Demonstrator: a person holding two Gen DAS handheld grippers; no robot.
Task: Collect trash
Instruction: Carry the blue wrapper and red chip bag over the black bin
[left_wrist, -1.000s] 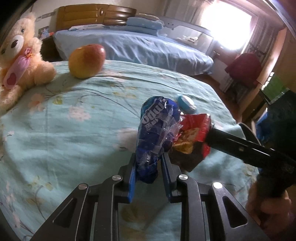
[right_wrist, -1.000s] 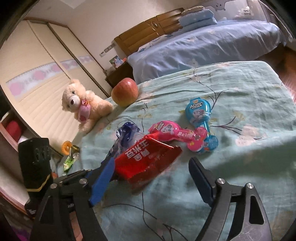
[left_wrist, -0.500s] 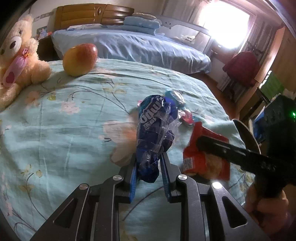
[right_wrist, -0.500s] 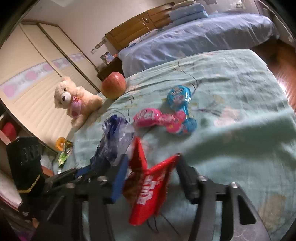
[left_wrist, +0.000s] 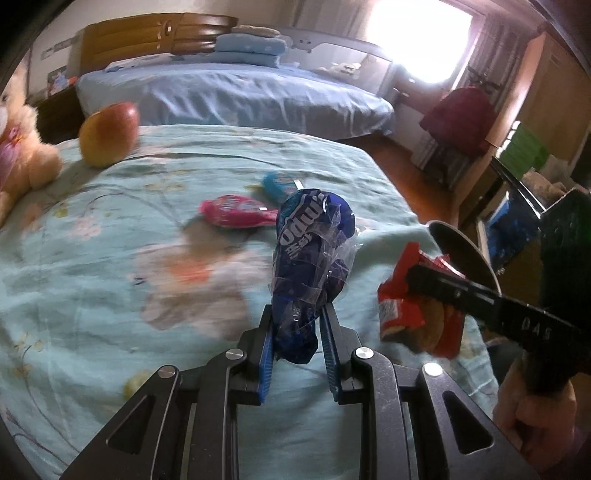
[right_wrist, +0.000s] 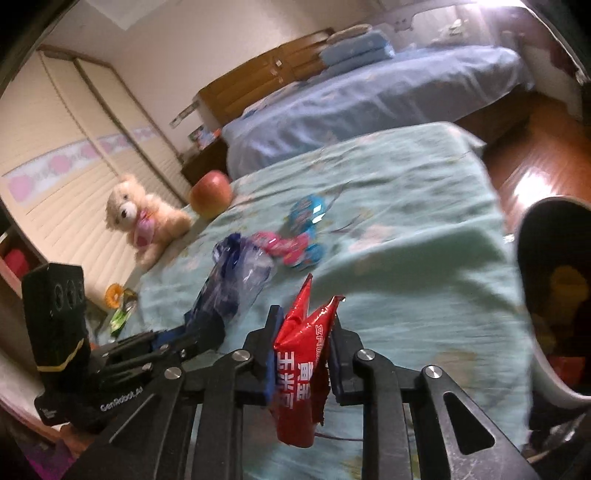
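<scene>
Left gripper: I have it clamped on the blue wrapper; the pads pinch its lower end and the rest stands up crumpled above the fingers, lifted off the bedspread.
Right gripper: my jaws have just been closing, and the red snack packet is now squeezed between them, its torn top sticking up and its lower end hanging below the fingers.
Red packet, seen from the left: it hangs in the right gripper, just to the right of the blue wrapper and apart from it.
Trash bin: a dark, white-rimmed bin at the right edge of my right view, beside the bed, with coloured scraps inside.
Bedspread: pale green with flowers; a pink packet and a light-blue packet lie on it beyond the grippers, close together.
Far end: an apple rests next to a teddy bear.
Hand: it grips the right tool's handle.
</scene>
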